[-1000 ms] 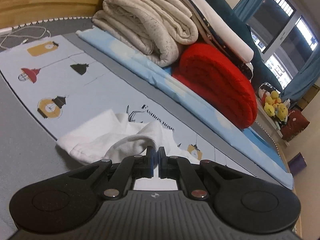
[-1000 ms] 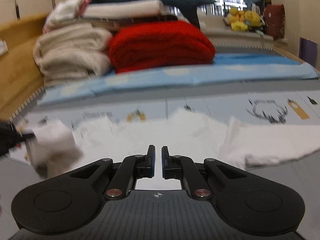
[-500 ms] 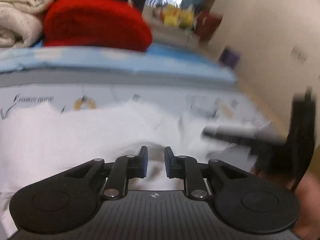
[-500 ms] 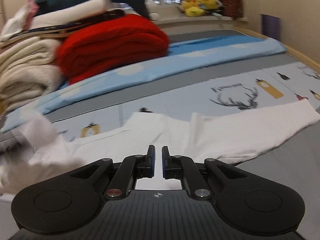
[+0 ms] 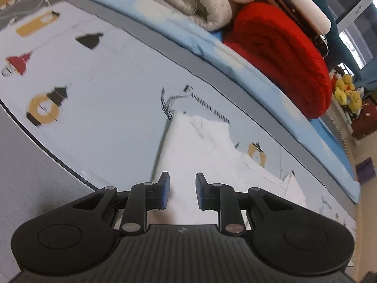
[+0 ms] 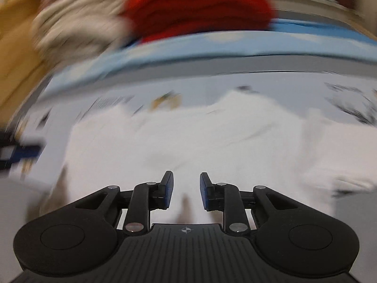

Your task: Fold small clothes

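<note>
A small white garment [image 5: 212,151] lies spread on the pale printed bedsheet [image 5: 106,89]. In the left wrist view my left gripper [image 5: 181,189] hovers over the garment's left part, its blue pads apart with only the cloth lying below the gap. The right wrist view is blurred: the white garment [image 6: 188,146] stretches across the frame, one sleeve reaching right. My right gripper [image 6: 186,188] is above its near edge, jaws opening, nothing pinched between the pads. The other gripper shows as a dark blur at that view's left edge [image 6: 16,151].
At the back of the bed are stacked beige blankets [image 5: 207,2], a rolled red blanket [image 5: 282,54] and a light blue folded sheet [image 5: 235,70]. Yellow plush toys [image 5: 346,92] sit by the window. A wooden headboard [image 6: 16,54] is at the left.
Both grippers went from shut to apart. The garment, bunched a second ago, now lies spread flat. The left gripper swung right, then back left; the right one sank toward the cloth.
</note>
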Action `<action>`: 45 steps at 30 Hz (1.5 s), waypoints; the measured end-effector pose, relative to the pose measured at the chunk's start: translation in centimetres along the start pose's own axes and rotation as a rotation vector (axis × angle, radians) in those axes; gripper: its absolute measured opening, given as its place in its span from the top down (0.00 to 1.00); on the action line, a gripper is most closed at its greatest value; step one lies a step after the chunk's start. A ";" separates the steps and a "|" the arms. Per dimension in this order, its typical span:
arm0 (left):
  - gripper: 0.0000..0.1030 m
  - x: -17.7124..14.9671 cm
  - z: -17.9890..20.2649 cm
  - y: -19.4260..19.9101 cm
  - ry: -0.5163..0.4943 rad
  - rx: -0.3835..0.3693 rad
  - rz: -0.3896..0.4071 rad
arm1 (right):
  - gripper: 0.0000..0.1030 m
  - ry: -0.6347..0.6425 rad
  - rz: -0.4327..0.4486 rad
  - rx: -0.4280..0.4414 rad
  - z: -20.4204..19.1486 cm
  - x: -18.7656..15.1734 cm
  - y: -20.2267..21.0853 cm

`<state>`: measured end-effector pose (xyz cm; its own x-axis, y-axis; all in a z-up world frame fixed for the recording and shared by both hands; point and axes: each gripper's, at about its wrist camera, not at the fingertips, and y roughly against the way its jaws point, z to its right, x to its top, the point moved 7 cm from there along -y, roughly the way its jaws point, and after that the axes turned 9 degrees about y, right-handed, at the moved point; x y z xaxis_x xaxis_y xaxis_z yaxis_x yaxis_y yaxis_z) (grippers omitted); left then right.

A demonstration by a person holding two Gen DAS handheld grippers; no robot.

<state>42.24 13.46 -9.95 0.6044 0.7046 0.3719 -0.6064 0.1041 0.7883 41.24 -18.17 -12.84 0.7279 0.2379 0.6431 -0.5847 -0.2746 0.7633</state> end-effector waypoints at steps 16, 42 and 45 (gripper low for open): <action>0.74 -0.4 -0.6 0.6 -0.029 0.006 -0.022 | 0.87 0.288 -0.024 -0.025 -6.1 -1.9 -3.4; 0.74 -2.1 -0.9 -3.1 -0.077 0.048 -0.082 | 0.88 -0.632 0.369 -0.244 16.7 1.4 8.5; 0.74 -1.4 -1.0 -3.8 -0.072 0.044 -0.067 | 0.88 -0.584 0.466 -0.224 15.7 2.9 9.9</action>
<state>43.19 12.77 -13.97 0.6792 0.6445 0.3510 -0.5411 0.1167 0.8328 43.17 -34.84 -4.43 0.4236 -0.4015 0.8120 -0.8897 -0.0160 0.4562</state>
